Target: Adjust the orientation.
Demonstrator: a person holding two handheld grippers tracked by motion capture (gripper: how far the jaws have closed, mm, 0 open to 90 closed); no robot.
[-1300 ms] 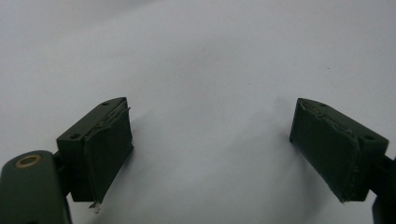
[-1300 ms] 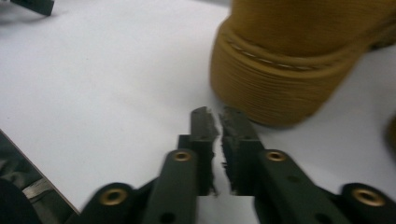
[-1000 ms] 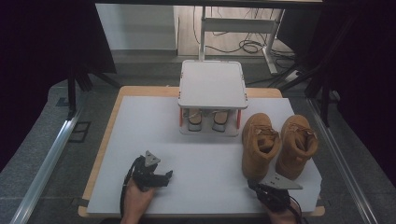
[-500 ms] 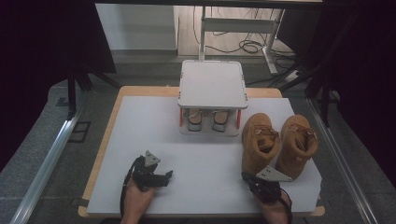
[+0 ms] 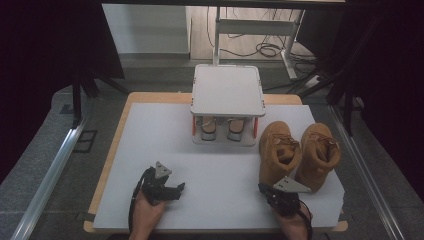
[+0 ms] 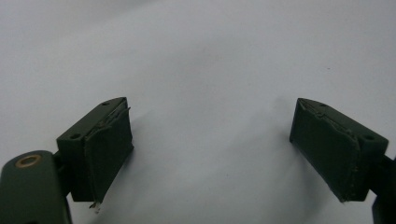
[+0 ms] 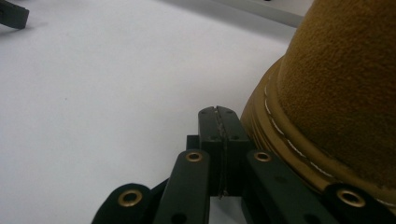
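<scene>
The boots (image 5: 297, 152) stand as a pair at the right of the table (image 5: 150, 135); they look quite heavy, with soft suede and a stiff sole, so the collar seems the best place to grip. The right gripper (image 7: 218, 116) is closed on nothing, just beside the toe of the nearer boot (image 7: 336, 93). The left gripper (image 6: 210, 140) is wide open over bare table.

White tabletop (image 5: 150, 145) with a wooden edge, occupying the centre of the high view. At upper centre stands a small white rack (image 5: 228, 92) with a pair of shoes (image 5: 223, 129) beneath its top plate. At right, two tan suede boots (image 5: 295, 152) stand side by side, just beside the rack.
</scene>
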